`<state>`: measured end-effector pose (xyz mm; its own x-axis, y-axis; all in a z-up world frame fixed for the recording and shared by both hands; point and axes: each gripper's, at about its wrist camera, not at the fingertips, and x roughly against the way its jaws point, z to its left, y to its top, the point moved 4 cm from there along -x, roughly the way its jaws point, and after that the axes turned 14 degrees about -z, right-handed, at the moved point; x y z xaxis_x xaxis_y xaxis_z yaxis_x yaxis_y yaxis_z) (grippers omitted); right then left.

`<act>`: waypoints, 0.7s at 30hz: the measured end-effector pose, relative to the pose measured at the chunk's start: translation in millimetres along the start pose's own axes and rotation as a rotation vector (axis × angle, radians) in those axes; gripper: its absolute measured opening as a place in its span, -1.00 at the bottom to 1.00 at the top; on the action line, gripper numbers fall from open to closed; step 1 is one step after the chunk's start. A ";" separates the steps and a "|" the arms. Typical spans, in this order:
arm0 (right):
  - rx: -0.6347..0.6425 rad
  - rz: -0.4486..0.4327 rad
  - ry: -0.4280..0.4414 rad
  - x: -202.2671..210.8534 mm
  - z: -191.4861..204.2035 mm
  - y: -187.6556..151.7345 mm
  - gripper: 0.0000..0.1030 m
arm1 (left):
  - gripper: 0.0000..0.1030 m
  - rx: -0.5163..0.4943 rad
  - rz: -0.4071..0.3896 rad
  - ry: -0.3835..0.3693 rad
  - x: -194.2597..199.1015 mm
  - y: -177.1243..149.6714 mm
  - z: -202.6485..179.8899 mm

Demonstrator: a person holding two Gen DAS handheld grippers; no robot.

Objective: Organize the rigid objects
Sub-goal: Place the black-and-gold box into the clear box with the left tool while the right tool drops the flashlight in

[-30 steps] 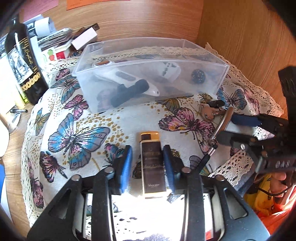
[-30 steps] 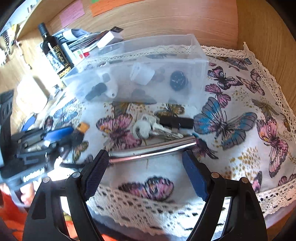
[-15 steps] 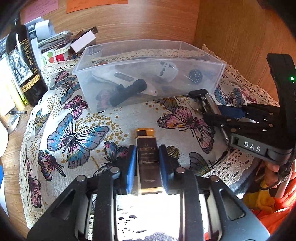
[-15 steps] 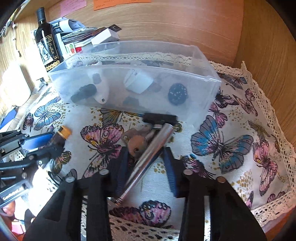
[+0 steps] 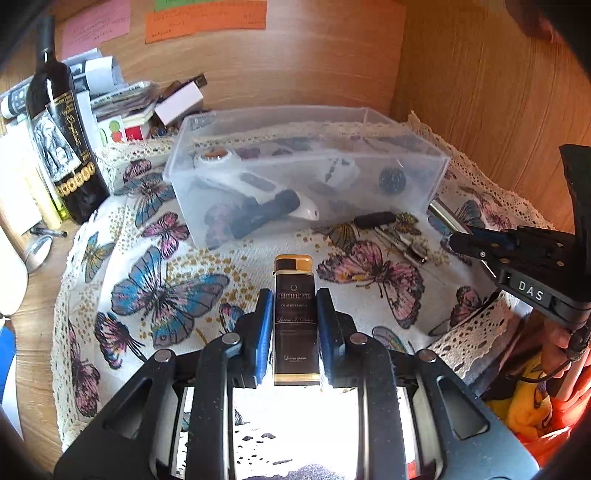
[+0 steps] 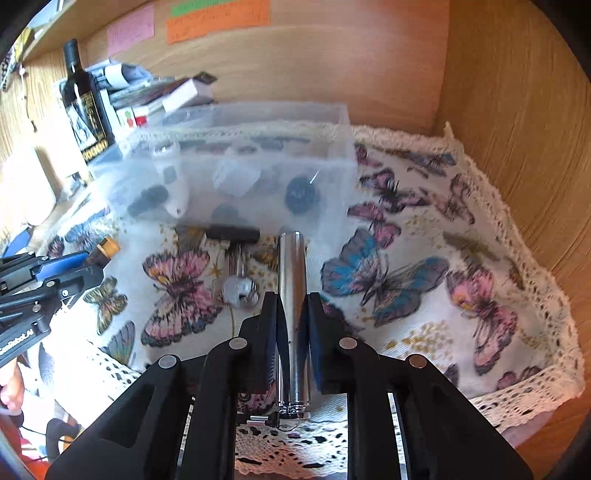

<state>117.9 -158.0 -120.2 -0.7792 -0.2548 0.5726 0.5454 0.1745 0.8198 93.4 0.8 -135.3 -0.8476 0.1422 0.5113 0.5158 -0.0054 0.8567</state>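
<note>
Pinching a dark brown lighter [image 5: 295, 317] with a gold cap between its blue-padded fingers, the left hand-held gripper [image 5: 291, 325] holds it lengthwise, cap pointing toward the clear plastic bin [image 5: 306, 166] ahead. The right hand-held gripper [image 6: 291, 332] is clamped on a polished metal cylinder [image 6: 291, 295], which lies along the fingers with its far end aimed at the bin's near wall. Both grippers sit over a butterfly-print tablecloth [image 6: 406, 280] with a lace edge covering the counter. On the cloth between the two grippers, just in front of the bin, lies a bunch of keys [image 6: 236, 273] with a black bar-shaped fob. Inside the bin are a white device with a dark handle [image 5: 266, 199], a small white box and a dark round object [image 5: 392, 180]. A dark wine bottle [image 5: 62, 140] stands left of the bin beside a stack of papers and small boxes [image 5: 140, 103]. Coloured sticky notes [image 6: 218, 20] are stuck to the wooden back wall.
</note>
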 end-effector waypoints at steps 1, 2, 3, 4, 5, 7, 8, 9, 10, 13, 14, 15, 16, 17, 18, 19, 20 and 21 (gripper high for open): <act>0.004 -0.014 -0.001 2.8 -0.3 4.2 -0.73 | -0.56 0.000 -0.013 0.002 2.1 4.2 -0.2; 0.009 -0.032 0.000 6.3 -1.1 9.0 -0.73 | -0.56 -0.002 -0.025 0.002 4.1 8.6 -0.6; 0.014 -0.053 0.000 9.8 -1.3 14.8 -0.73 | -0.56 -0.002 -0.040 0.004 6.1 13.3 -0.6; 0.019 -0.073 0.001 13.2 -1.4 20.3 -0.73 | -0.56 -0.004 -0.056 0.005 8.3 18.6 -0.9; 0.022 -0.089 0.002 15.2 -2.2 25.3 -0.73 | -0.56 -0.007 -0.073 0.005 9.6 24.8 0.0; 0.021 -0.126 0.007 19.4 -2.6 36.6 -0.73 | -0.56 -0.009 -0.106 0.005 13.4 36.2 0.3; 0.020 -0.143 0.011 20.9 -2.8 43.2 -0.73 | -0.56 -0.008 -0.122 0.004 14.8 41.9 1.3; 0.020 -0.159 0.013 22.0 -2.7 48.5 -0.73 | -0.56 -0.006 -0.137 0.006 16.2 47.1 2.1; 0.020 -0.177 0.013 23.1 -2.8 54.2 -0.73 | -0.56 -0.005 -0.152 0.008 17.4 52.4 2.9; 0.022 -0.224 0.017 24.7 -1.9 71.4 -0.73 | -0.56 0.000 -0.183 0.015 18.8 65.9 6.1; 0.024 -0.239 0.020 24.8 -1.7 77.4 -0.73 | -0.56 0.001 -0.190 0.017 18.4 69.9 7.4; 0.026 -0.253 0.022 24.2 -1.7 83.8 -0.73 | -0.56 0.002 -0.195 0.018 17.9 73.7 8.7; 0.028 -0.263 0.024 23.5 -2.2 88.4 -0.73 | -0.56 0.003 -0.200 0.021 16.7 77.9 10.4; 0.031 -0.275 0.023 22.5 -2.4 94.6 -0.73 | -0.56 0.003 -0.202 0.024 15.6 81.4 12.1; 0.032 -0.285 0.024 21.4 -3.3 100.1 -0.73 | -0.56 0.004 -0.205 0.026 14.6 84.4 14.3; 0.032 -0.295 0.028 19.9 -4.1 106.1 -0.73 | -0.56 0.006 -0.208 0.029 13.3 88.4 16.5; 0.032 -0.305 0.031 18.2 -5.1 112.5 -0.73 | -0.56 0.008 -0.210 0.035 12.4 92.1 18.1; 0.035 -0.315 0.031 17.2 -6.1 117.9 -0.73 | -0.56 0.010 -0.212 0.040 10.8 96.0 20.3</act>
<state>170.7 -147.6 -13.8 -0.8983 -0.3298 0.2904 0.2673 0.1145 0.9568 136.3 22.0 -49.0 -0.9416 0.0995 0.3218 0.3261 0.0300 0.9449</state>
